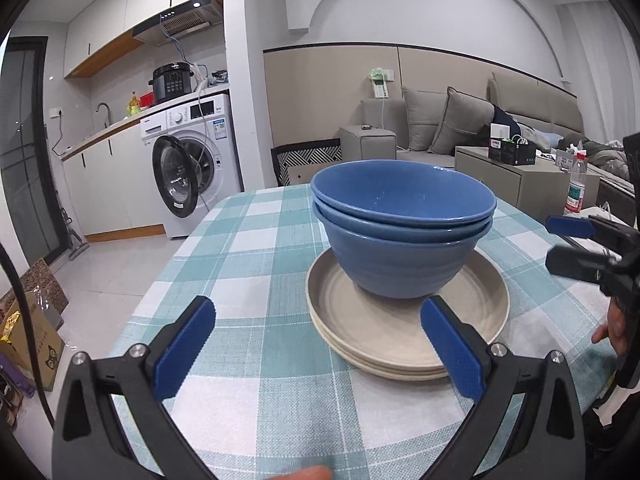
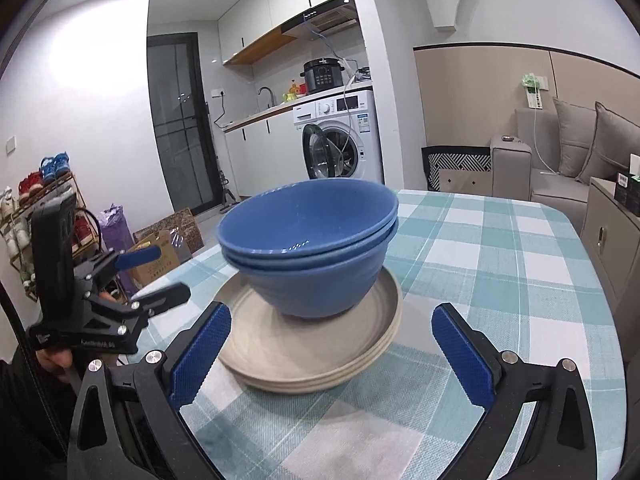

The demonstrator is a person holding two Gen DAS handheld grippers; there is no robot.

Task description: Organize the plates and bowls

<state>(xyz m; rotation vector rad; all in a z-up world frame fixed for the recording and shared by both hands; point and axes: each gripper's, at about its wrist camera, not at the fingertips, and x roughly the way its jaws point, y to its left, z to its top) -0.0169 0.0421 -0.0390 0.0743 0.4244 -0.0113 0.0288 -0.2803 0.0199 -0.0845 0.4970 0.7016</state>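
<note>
Three blue bowls [image 1: 404, 236] [image 2: 308, 248] sit nested on a stack of beige plates [image 1: 360, 316] [image 2: 304, 348], in the middle of a table with a teal checked cloth [image 1: 248, 248] [image 2: 480, 248]. My left gripper [image 1: 318, 308] is open just short of the plates, its right finger over their near rim. It also shows at the left of the right wrist view as the left gripper [image 2: 172, 274], open and apart from the stack. My right gripper [image 2: 331, 312] is open around the plates' near edge, holding nothing. In the left wrist view the right gripper [image 1: 550, 242] shows at the right.
A water bottle [image 1: 576, 188] stands at the table's far right. Beyond the table are a washing machine [image 1: 188, 168] with its door open, a sofa [image 1: 448, 128] and a low cabinet [image 1: 524, 176]. Cardboard boxes [image 1: 32, 336] lie on the floor at left.
</note>
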